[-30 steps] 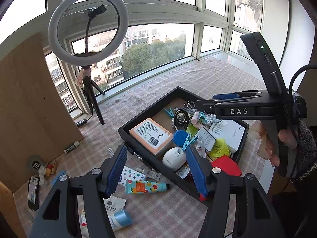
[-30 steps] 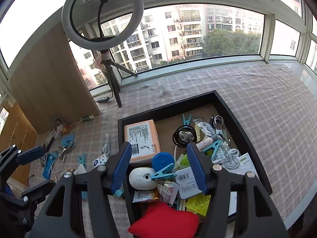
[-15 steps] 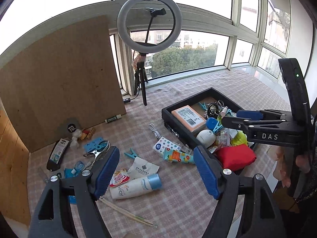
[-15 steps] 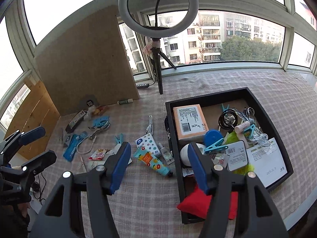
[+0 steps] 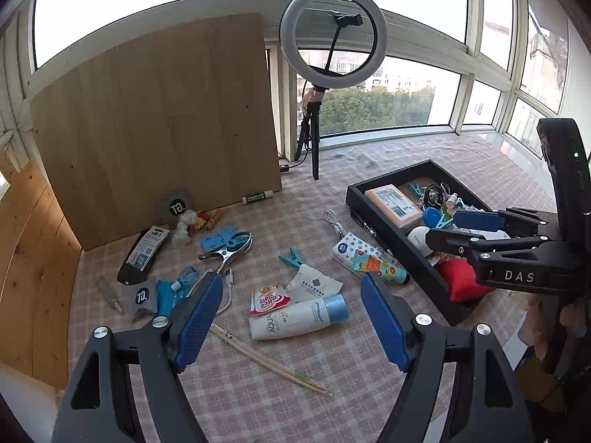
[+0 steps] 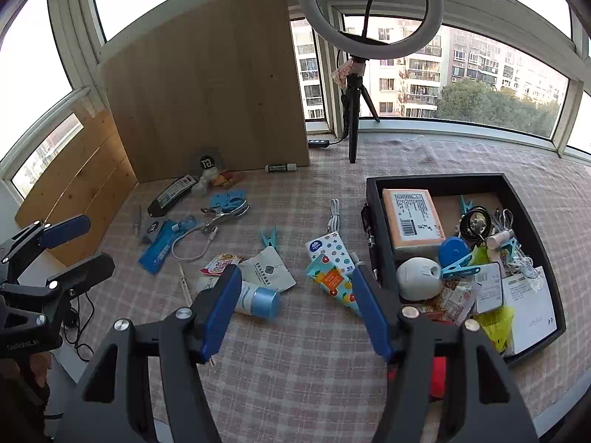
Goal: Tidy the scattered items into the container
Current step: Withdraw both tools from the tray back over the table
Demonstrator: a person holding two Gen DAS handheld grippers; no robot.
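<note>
A black tray (image 5: 384, 236) (image 6: 436, 181) on the checked cloth holds an orange box (image 6: 412, 217), a white round object (image 6: 419, 282), clips and papers. Scattered left of it lie a white bottle with a blue cap (image 5: 299, 317) (image 6: 258, 301), a colourful tube (image 5: 380, 269) (image 6: 332, 282), a dotted packet (image 5: 351, 249) (image 6: 330, 247), a teal clip (image 5: 291, 257), chopsticks (image 5: 269, 360) and pliers (image 5: 225, 249). My left gripper (image 5: 291, 321) is open and empty above the bottle. My right gripper (image 6: 295, 312) is open and empty between bottle and tube.
A wooden board (image 5: 155, 125) leans at the back left. A ring light on a tripod (image 5: 332, 37) stands by the window. More small items, a blue pack (image 6: 160, 247) and a white cable (image 6: 192, 243), lie at the left. The table's front edge is close.
Both grippers have pulled back and swung left, away from the tray, so the scattered items on the cloth now fill both views. Both stay open and empty.
</note>
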